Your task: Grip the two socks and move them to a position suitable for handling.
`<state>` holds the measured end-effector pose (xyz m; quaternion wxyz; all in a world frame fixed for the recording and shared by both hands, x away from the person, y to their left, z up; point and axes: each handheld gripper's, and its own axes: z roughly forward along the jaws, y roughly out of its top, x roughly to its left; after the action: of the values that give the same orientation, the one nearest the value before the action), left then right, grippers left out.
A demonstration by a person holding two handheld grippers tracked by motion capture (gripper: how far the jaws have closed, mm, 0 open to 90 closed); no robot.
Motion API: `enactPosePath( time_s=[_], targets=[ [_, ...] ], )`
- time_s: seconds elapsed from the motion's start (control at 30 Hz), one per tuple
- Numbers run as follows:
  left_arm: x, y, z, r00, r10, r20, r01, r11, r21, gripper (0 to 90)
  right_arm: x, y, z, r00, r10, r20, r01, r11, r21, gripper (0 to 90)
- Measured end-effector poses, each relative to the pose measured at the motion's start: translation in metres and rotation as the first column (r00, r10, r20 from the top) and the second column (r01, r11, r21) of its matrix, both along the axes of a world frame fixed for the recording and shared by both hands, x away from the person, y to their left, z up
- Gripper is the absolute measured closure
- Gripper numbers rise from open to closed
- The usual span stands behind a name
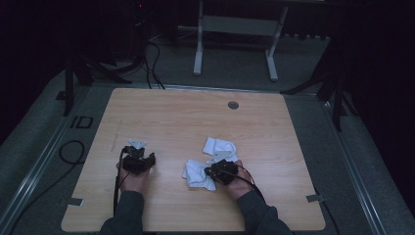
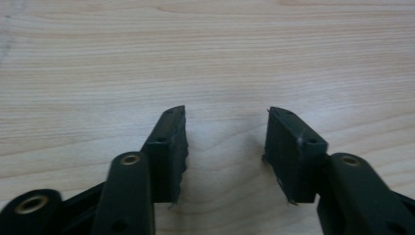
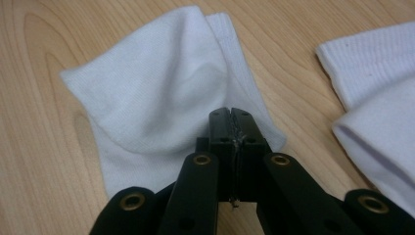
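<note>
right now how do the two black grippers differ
The left gripper has its jaws apart over bare wooden table with nothing between them; the right gripper has its jaws shut, over a white sock. Both are black, hand-held, low over the table.

Dim, murky high view with black surroundings; brighter, evenly lit, slightly soft gripper views

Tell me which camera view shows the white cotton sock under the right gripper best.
The right gripper view: the white cotton sock shows its knit and ribbed cuff, with the right gripper shut above it. The high view shows it small and dim. The left gripper view shows bare wood.
</note>
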<state>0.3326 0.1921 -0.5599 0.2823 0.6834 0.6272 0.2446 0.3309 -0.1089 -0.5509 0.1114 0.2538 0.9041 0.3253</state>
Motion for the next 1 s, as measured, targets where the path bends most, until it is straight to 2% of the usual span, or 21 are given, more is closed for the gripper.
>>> enactPosePath(
  time_s=[0.03,0.07,0.1,0.13,0.23,0.27,0.3,0.43,0.47,0.5,0.53,0.73,1.0],
  targets=[
    [-0.001,0.0,0.001,0.9999,-0.012,-0.002,0.012,0.9998,-0.018,52.6,0.0,0.0,0.0,1.0,0.0,0.0,0.0,1.0,0.0,88.4],
    [-0.001,0.0,0.001,0.9999,-0.012,-0.002,0.012,0.9998,-0.018,54.1,0.0,0.0,0.0,1.0,0.0,0.0,0.0,1.0,0.0,88.4],
    [-0.002,0.0,0.002,0.9988,-0.048,-0.012,0.047,0.9958,-0.079,54.1,0.0,0.001,0.0,1.0,0.006,0.002,-0.006,1.0,0.0,88.4],
    [-0.003,-0.001,0.002,0.9977,-0.068,-0.011,0.066,0.9933,-0.095,59.6,0.0,0.003,0.0,0.9999,0.01,0.002,-0.01,1.0,-0.003,88.4],
    [-0.009,-0.008,0.006,0.991,-0.134,0.001,0.133,0.9842,-0.117,62.2,0.0,0.004,0.0,0.9999,0.011,0.004,-0.011,1.0,-0.004,88.4],
    [-0.014,-0.014,0.01,0.9854,-0.169,0.019,0.17,0.9779,-0.121,64.9,0.0,0.004,0.0,0.9999,0.011,0.003,-0.011,1.0,-0.003,88.4],
    [-0.014,-0.014,0.01,0.9854,-0.169,0.019,0.17,0.9779,-0.121,66.3,0.0,0.004,0.0,0.9999,0.011,0.003,-0.011,1.0,-0.003,88.4],
    [-0.024,-0.026,0.016,0.9723,-0.229,0.045,0.233,0.9655,-0.117,70.7,0.0,0.004,0.0,0.9999,0.01,0.002,-0.01,1.0,-0.002,88.4],
    [-0.024,-0.026,0.016,0.9723,-0.229,0.045,0.233,0.9655,-0.117,71.7,0.0,0.004,0.0,0.9999,0.01,0.002,-0.01,1.0,-0.002,88.4],
    [-0.028,-0.031,0.017,0.9649,-0.257,0.055,0.262,0.9552,-0.138,71.7,0.0,0.003,0.0,1.0,0.01,0.001,-0.01,1.0,-0.002,88.4],
    [-0.03,-0.033,0.017,0.9619,-0.267,0.059,0.273,0.9521,-0.139,73.0,0.0,0.003,0.0,1.0,0.01,0.001,-0.01,1.0,-0.001,88.4],
    [-0.038,-0.046,0.019,0.949,-0.309,0.062,0.315,0.9403,-0.129,76.3,0.0,0.003,0.0,1.0,0.009,0.001,-0.009,1.0,0.0,88.4],
    [-0.044,-0.067,0.016,0.9253,-0.376,0.049,0.379,0.9206,-0.093,80.1,0.0,0.003,0.0,0.9999,0.012,0.001,-0.012,1.0,-0.002,88.5]
  ],
)
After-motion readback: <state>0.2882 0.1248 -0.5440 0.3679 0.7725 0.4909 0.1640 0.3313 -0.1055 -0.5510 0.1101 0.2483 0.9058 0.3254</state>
